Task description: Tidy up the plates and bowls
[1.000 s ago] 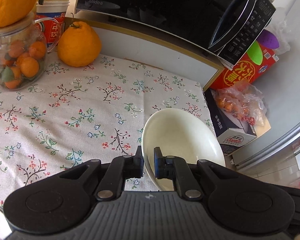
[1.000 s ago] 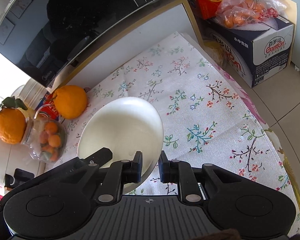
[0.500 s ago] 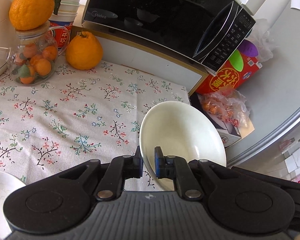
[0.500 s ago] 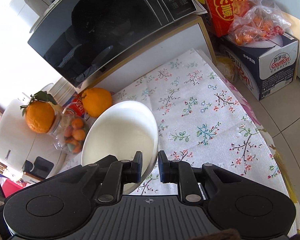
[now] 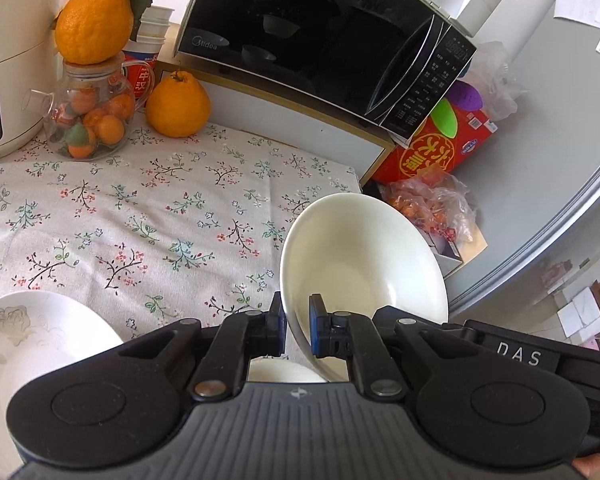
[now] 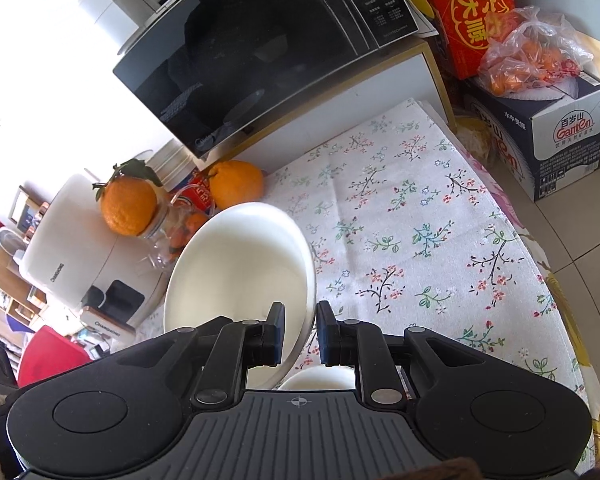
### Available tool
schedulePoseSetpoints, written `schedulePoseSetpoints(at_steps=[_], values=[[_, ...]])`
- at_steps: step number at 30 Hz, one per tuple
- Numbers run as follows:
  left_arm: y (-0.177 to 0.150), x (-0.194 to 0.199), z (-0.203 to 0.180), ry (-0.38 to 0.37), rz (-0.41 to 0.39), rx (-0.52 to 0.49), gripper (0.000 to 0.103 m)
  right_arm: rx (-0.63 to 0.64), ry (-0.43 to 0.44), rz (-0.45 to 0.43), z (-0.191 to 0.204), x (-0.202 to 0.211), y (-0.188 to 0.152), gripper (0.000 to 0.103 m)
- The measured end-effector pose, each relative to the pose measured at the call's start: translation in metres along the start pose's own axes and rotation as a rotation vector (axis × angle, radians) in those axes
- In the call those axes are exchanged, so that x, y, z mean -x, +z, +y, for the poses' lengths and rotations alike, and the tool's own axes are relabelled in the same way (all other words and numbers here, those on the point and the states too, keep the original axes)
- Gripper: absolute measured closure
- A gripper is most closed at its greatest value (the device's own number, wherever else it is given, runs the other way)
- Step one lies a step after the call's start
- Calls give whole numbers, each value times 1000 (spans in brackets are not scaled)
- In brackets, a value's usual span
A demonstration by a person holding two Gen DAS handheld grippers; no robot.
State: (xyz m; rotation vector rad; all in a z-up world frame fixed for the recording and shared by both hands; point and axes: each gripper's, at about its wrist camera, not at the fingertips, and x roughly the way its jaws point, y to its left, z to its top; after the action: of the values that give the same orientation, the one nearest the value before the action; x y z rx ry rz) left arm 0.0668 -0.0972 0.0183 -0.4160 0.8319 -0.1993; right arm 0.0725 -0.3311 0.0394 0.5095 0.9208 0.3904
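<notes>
We have lifted both bowls off the worktop point(image 5: 148, 216), left tongs point(image 5: 298, 330) pinching one bowl point(image 5: 364, 256), right tongs point(image 6: 300, 334) the other bowl point(image 6: 240, 276), ready for stacking.

The microwave point(image 5: 324, 56) is taken as the landmark and is seen standing on a cabinet point(image 5: 296, 128) behind the desk point(image 5: 140, 216). Left of the microwave, a large citrus fruit point(image 5: 178, 106) is placed on the desk against the cabinet. Further left, a jar point(image 5: 90, 120) is set on the desk, with a second citrus fruit point(image 5: 94, 26) resting on its lid. Stacked cups point(image 5: 148, 48) are located behind the jar. A rice cooker point(image 5: 4, 60) is positioned left of the jar. Right of the microwave, a printed box point(image 5: 436, 152) is found, with a bag of fruit point(image 5: 432, 204) before it, on a carton point(image 6: 556, 128).

In front of the microwave, over the desk, a bowl point(image 5: 364, 256) is held tilted in the left tool point(image 5: 298, 328). A second bowl point(image 6: 240, 280) is held in the right tool point(image 6: 299, 332). A plate point(image 5: 36, 344) is located at the desk's near left.
</notes>
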Motion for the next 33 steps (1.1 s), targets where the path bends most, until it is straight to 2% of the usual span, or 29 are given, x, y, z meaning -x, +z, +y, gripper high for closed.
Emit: schedulePoseSetpoints(at_steps=[9, 16, 22, 25, 33], values=[[-13, 0, 10, -16, 53, 20, 92, 51, -8, 39, 1, 0, -14, 83], [-20, 3, 11, -33, 53, -10, 91, 70, -8, 49, 1, 3, -18, 83], [-34, 6, 20, -27, 112, 0, 91, 115, -18, 116, 3, 2, -34, 83], [-44, 9, 24, -16, 138, -13, 91, 154, -13, 139, 4, 5, -43, 83], [-62, 5, 20, 41, 125, -76, 88, 180, -48, 190, 5, -2, -51, 83]])
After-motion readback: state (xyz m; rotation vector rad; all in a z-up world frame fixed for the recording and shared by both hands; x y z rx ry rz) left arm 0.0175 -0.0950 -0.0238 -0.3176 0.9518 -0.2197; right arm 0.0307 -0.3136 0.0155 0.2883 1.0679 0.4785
